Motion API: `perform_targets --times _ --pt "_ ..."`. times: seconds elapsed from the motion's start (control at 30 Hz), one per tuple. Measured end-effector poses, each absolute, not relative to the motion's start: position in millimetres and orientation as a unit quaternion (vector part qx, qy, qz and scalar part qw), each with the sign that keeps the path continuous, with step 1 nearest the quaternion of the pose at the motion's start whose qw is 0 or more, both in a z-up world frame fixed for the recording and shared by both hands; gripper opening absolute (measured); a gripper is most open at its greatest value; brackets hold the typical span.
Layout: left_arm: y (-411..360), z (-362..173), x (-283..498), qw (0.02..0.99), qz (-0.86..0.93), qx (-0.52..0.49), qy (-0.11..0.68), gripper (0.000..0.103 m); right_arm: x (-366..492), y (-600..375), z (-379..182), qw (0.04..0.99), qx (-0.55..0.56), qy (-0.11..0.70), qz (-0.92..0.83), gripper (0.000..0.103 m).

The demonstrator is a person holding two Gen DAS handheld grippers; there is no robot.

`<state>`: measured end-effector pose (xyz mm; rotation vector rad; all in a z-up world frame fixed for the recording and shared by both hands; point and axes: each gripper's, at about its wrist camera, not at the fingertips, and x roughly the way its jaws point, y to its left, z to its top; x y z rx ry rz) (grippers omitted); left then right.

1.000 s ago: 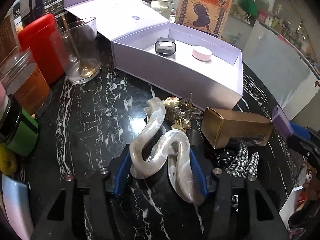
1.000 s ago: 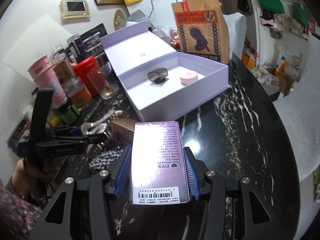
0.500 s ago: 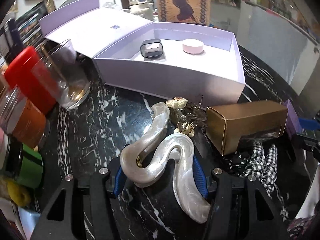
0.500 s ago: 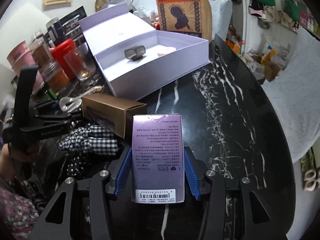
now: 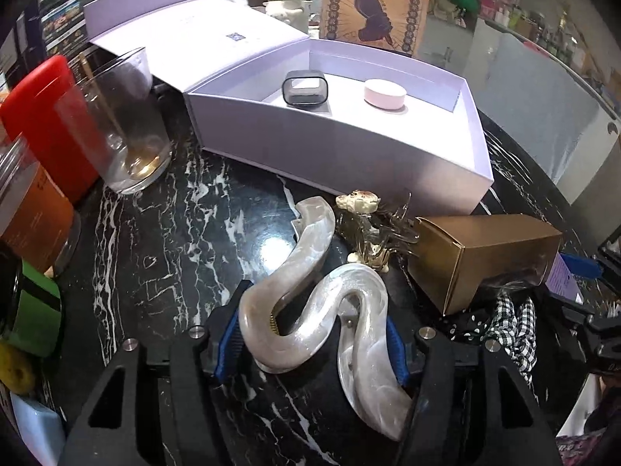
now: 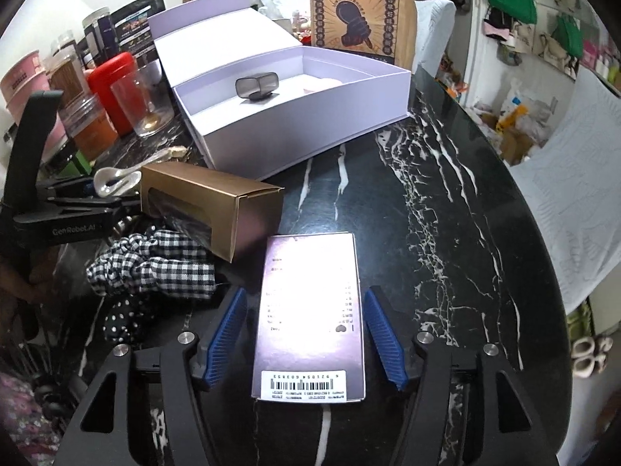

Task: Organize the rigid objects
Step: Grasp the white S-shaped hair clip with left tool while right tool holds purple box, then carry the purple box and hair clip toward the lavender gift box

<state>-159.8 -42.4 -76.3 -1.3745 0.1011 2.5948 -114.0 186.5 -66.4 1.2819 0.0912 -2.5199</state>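
Right gripper [image 6: 306, 339]: jaws opening, with clear gaps between both blue pads [image 6: 382, 339] and the purple carton [image 6: 310, 310], which lies flat on the black marble tabletop [image 6: 446, 233] toward its near edge — released, not gripped. Left gripper [image 5: 310, 343]: jaws opening, with the pearl hair clip [image 5: 310, 299] between the pads; the pads appear to touch its curves, so the clip counts as grasped. A brown carton [image 6: 209, 206] lies just beside the purple carton, touching a checked scrunchie [image 6: 155, 264]. The open lilac box [image 5: 349, 147] sits toward the far edge, holding a dark square case [image 5: 305, 88] and a pink round tin [image 5: 385, 94]. A glass [image 5: 128, 124] and a red canister [image 5: 39, 116] stand along the left edge.
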Motion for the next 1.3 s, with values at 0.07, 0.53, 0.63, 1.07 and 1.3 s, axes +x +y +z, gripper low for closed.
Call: perform_targets --times 0.07,0.53,0.63,1.07,1.3 --pt "-44 -76 -159 0.104 0.878 -0.467 0.030 0.059 -112 186 -67 0.152 0.439 0.035 -0.885 0.063" --pt "-57 -65 -148 0.093 0.880 -0.465 -0.020 0.054 -108 198 -64 0.135 0.425 0.002 -0.895 0.051" --pt "-56 -64 -144 0.096 0.881 -0.463 -0.024 0.054 -105 197 -60 0.140 0.418 0.007 -0.897 0.051" --pt "-56 -54 -136 0.085 0.885 -0.457 -0.032 0.054 -100 203 -45 0.155 0.413 -0.026 -0.897 0.051" --pt "-43 -39 -139 0.114 0.887 -0.447 -0.028 0.054 -102 201 -29 0.165 0.400 -0.016 -0.901 0.051"
